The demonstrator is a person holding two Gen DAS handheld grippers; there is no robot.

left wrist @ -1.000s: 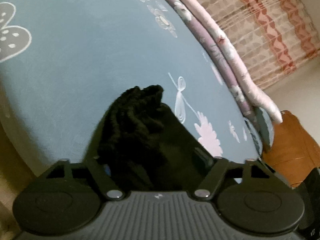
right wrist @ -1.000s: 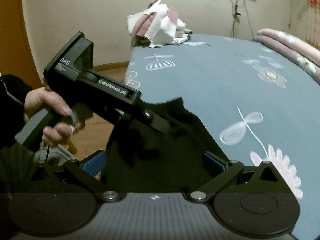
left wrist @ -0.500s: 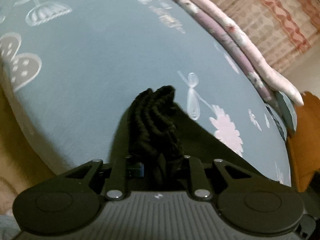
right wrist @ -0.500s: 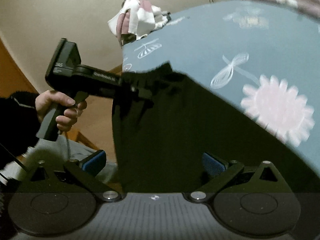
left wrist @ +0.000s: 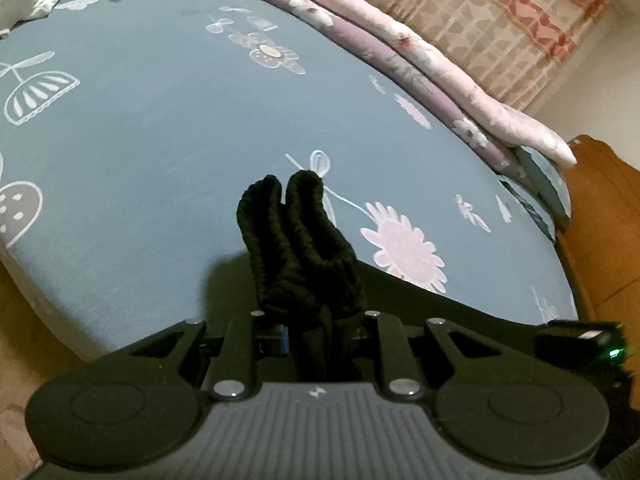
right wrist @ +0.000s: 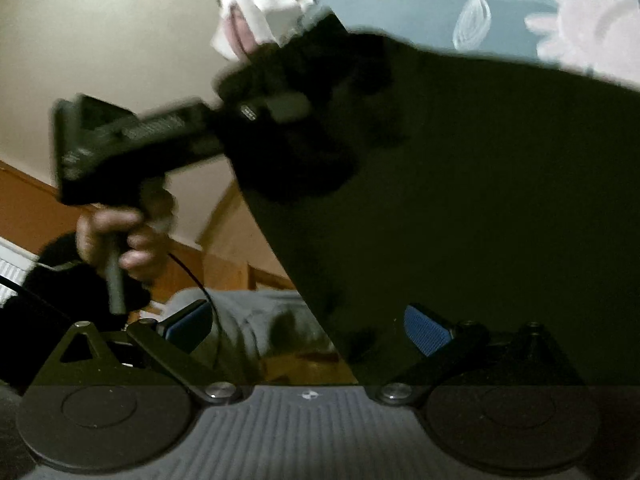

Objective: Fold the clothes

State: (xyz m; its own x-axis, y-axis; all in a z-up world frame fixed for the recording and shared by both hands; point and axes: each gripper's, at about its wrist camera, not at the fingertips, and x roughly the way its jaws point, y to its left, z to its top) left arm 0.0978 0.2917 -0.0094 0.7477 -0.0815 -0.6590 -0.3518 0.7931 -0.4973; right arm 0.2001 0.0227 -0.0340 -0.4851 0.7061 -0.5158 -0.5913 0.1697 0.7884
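The left gripper (left wrist: pixel 316 330) was clamped on a bunched, ribbed edge of the black garment (left wrist: pixel 300 248), its jaws having just drawn in around the fabric, which stood up in thick folds between the narrow-set fingers. Below that bunch the rest of the garment spread dark and flat toward the lower right, lying over the near edge of the blue bedsheet (left wrist: pixel 160 140) printed with white and pink flowers. Along the far side of the bed lay a rolled pink and purple floral quilt (left wrist: pixel 420 60), and beyond it hung a checked curtain (left wrist: pixel 480 12). In the right wrist view the right gripper (right wrist: pixel 308 322) stood wide apart, its blue pads (right wrist: pixel 426 330) clear of each other; a broad panel of the black garment hung in front of it, covering the right-hand pad's side, but whether the cloth lay between the pads or merely ahead of them could not be told. The same view, blurred, showed the left hand (right wrist: pixel 120 240) wrapped around the handle of the left gripper, which bit into the garment's upper corner. A heap of white and pink clothes (right wrist: pixel 260 12) sat at the far end of the bed.
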